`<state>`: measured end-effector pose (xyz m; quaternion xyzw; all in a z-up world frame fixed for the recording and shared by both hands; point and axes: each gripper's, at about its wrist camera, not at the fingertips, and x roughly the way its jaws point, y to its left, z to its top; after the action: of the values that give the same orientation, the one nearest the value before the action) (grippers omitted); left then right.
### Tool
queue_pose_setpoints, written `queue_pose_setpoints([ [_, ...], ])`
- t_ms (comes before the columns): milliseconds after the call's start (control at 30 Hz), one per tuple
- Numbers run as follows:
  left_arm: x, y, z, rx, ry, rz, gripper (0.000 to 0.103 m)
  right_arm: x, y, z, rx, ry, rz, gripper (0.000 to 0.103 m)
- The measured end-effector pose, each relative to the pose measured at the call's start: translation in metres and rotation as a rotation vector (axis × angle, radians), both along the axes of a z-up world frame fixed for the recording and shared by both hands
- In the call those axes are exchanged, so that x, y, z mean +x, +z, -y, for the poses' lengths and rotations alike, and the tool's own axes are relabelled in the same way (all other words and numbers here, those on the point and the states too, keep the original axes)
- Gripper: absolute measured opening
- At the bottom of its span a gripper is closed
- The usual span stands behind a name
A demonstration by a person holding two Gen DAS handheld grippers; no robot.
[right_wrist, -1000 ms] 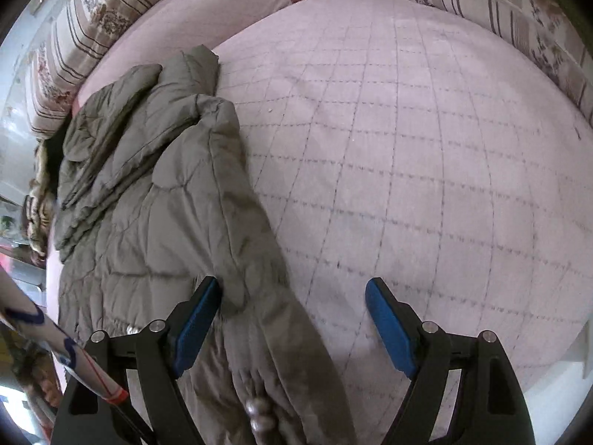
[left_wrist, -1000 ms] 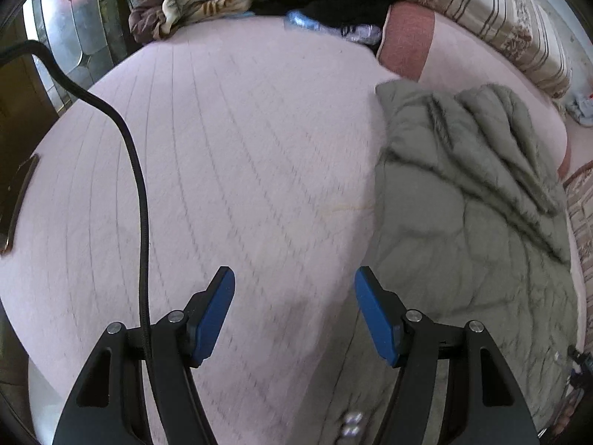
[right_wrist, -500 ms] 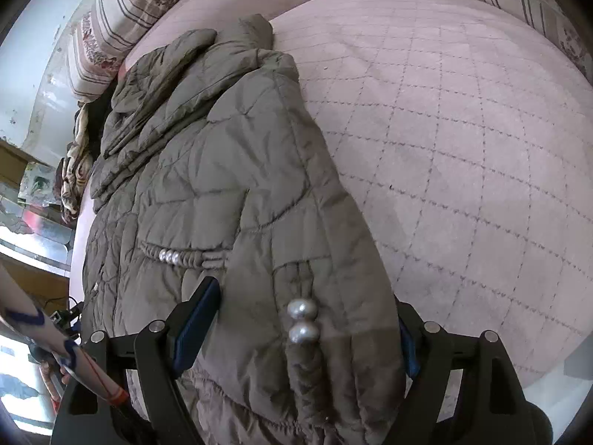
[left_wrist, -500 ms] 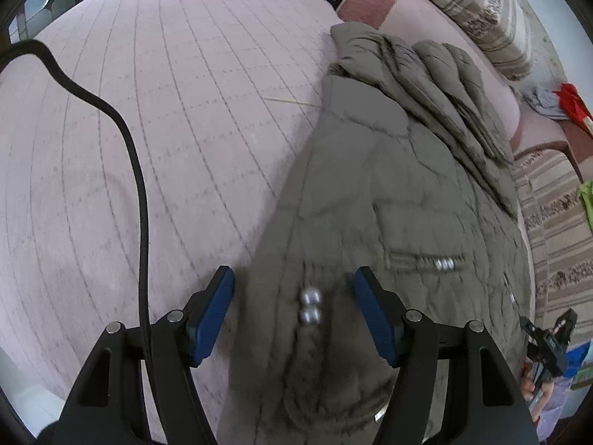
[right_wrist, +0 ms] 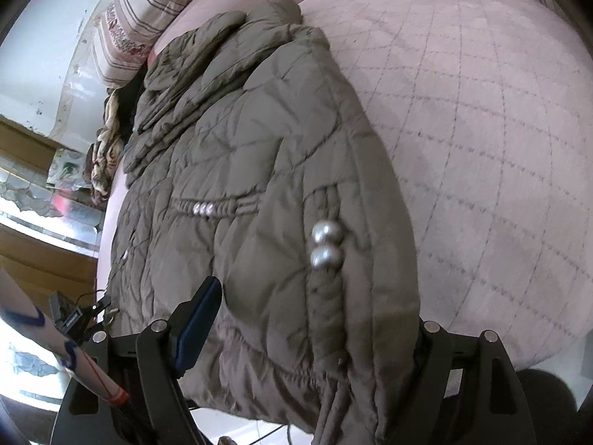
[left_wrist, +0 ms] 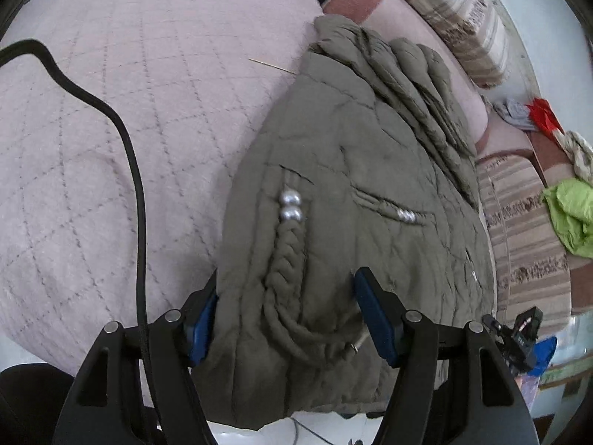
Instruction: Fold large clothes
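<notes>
jacket point(left_wrist: 355, 170): olive quilted, lies on the pink bed point(left_wrist: 129, 129), hem at the near edge | left tool point(left_wrist: 285, 315): jaws apart, hem between them | right tool point(right_wrist: 315, 319): jaws wide apart, straddling hem

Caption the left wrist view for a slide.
Left gripper straddles the hem of an olive quilted jacket with silver beads, lying on a pink quilted bedspread.

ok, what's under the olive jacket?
The jacket lies on a pink quilted bedspread, which shows all along one side. What's directly beneath the jacket is covered; its hem overhangs the bed's edge.
</notes>
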<state>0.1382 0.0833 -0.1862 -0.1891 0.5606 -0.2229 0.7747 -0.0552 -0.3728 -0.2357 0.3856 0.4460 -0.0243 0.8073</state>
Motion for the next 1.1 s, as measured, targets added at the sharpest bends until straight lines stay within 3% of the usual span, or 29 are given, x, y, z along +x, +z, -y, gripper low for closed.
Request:
queue_pose_setpoints([
  [233,-0.013,-0.007,0.003,-0.118,-0.119,-0.008,0.066,-0.012,-0.004,-0.001,0.065,0.01,0.033,0.077],
  [467,-0.012,-0.015,0.004,-0.176,-0.093,-0.017,0.066,-0.01,-0.006,-0.017,0.027,0.029,0.027,0.078],
  [600,-0.016,-0.01,0.019,-0.084,-0.074,0.01,0.066,-0.012,-0.007,-0.029,-0.005,0.032,0.024,0.078],
  [767,-0.025,-0.002,0.049,0.135,-0.079,0.072,0.066,-0.018,-0.008,-0.042,-0.015,0.028,0.022,0.073],
  [833,-0.023,-0.002,0.049,0.15,-0.039,0.063,0.059,-0.02,-0.008,-0.042,-0.028,0.004,0.012,0.061],
  [900,-0.021,0.001,0.045,0.142,-0.003,0.052,0.032,-0.021,-0.009,-0.038,-0.007,-0.019,0.011,0.044],
  [967,-0.024,0.007,0.037,0.124,0.015,0.057,0.023,-0.021,-0.007,-0.037,0.028,-0.021,0.026,0.031],
  [1100,-0.034,0.034,0.038,0.148,0.022,0.137,0.018,-0.023,0.017,-0.043,-0.029,-0.004,0.068,0.024],
])
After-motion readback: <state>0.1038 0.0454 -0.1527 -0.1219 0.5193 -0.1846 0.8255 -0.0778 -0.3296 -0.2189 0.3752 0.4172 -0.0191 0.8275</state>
